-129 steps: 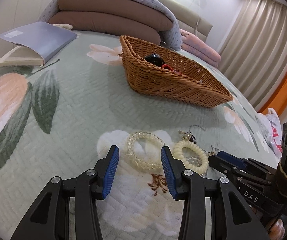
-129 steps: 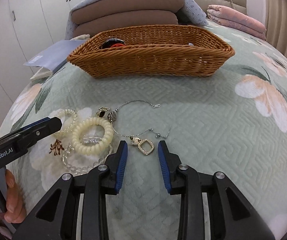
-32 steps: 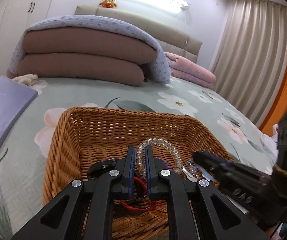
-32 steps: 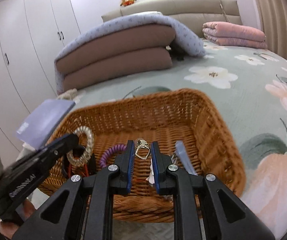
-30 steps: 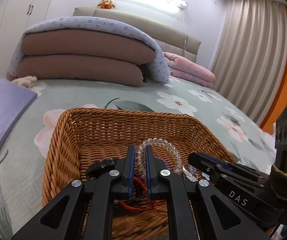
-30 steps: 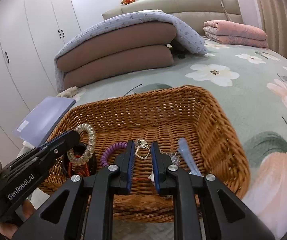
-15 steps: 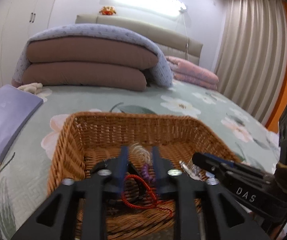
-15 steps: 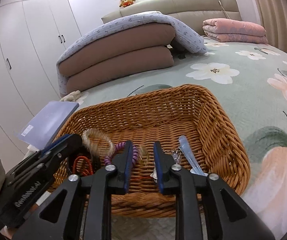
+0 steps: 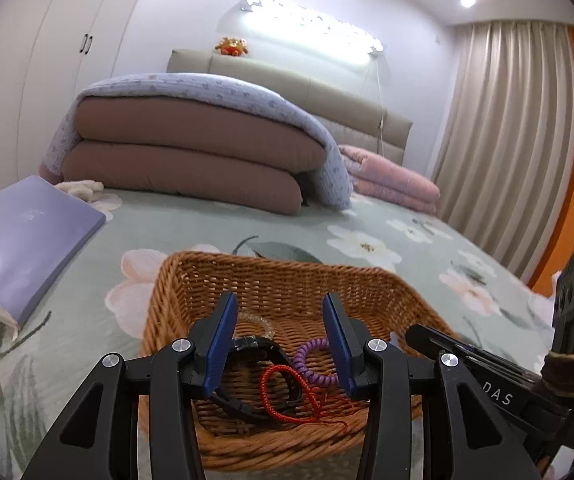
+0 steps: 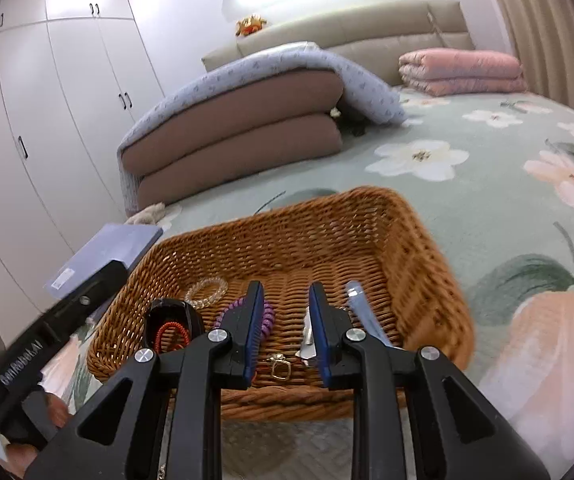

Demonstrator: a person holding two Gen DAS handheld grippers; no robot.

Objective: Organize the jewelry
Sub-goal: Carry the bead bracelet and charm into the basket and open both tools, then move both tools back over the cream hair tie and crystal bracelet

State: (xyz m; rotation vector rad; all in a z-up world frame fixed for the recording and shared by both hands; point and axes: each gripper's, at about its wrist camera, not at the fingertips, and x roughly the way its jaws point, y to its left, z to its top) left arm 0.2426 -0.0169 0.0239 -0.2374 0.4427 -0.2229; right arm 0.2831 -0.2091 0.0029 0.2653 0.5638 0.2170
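Already both grippers are seen parted and empty above the basket [image 10: 419, 240]. The left gripper [image 9: 278, 340] has its blue pads spread wide, and the right gripper [image 10: 285, 330] is opened more narrowly, with nothing held between the fingers of either.

The jewelry is found inside the basket. In the right wrist view a clear bead bracelet [image 10: 206, 291] lies at about 10 o'clock on the basket floor, a black strap piece [image 10: 171, 314] with a red cord [image 10: 171, 332] at 9 o'clock, a purple coil tie [image 10: 247, 316] near the centre, a small gold square pendant [image 10: 279, 368] at 6 o'clock, and a pale blue clear strip [image 10: 363, 312] at 3 o'clock. A silvery piece beside the right pad is partly hidden.

The task is judged to be well along: several pieces are gathered in one place. Whether more remains on the bedspread [image 10: 487, 184] cannot be told, since the area near the grippers is mostly hidden.

The basket is woven of brown wicker, rectangular, with slanted walls and a braided rim. The beads look glassy and round, the coil springy and plastic, the cord thin and braided, the pendant a thin metal outline. The bedspread is quilted, pale green, with printed flowers.
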